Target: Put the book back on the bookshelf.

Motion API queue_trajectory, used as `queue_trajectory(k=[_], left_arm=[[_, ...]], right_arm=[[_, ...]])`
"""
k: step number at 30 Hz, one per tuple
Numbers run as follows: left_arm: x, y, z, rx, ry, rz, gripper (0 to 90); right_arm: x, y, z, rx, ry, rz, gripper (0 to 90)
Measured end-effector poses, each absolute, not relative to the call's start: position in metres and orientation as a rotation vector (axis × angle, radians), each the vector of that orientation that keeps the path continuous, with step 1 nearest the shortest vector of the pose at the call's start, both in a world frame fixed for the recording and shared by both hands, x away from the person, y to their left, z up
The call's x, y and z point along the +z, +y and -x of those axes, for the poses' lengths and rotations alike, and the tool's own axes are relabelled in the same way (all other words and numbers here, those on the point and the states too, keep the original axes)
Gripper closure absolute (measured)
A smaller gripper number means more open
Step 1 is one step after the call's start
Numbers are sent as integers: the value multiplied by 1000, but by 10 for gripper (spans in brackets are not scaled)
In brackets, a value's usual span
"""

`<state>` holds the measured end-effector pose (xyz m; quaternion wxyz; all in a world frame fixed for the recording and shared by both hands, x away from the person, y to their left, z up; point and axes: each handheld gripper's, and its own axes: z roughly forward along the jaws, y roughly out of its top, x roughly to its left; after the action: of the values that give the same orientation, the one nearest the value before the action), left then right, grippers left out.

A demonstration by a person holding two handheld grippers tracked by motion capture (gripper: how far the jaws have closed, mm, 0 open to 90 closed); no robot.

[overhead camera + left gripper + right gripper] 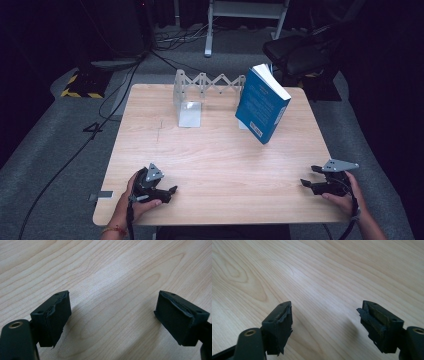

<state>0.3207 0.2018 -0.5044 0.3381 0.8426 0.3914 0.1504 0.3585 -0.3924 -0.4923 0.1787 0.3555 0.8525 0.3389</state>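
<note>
While both hands rest at the near edge of the wooden table (220, 160), the left gripper (170, 190) is seen low over bare wood at the near left, jaws spread wide with nothing between them. The right gripper (306, 183) is held at the near right, jaws likewise wide apart and empty. A blue book (261, 105) is propped tilted at the far right of the table, against a white expandable book rack (200, 92), well apart from both grippers.
</note>
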Motion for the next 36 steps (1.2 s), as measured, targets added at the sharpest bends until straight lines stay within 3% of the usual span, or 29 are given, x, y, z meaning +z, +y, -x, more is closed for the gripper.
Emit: queue_trajectory(k=[36], left_arm=[[-504, 201, -320, 397, 1021, -2195, 141]], right_arm=[[-504, -413, -348, 1019, 2291, -1165, 223]])
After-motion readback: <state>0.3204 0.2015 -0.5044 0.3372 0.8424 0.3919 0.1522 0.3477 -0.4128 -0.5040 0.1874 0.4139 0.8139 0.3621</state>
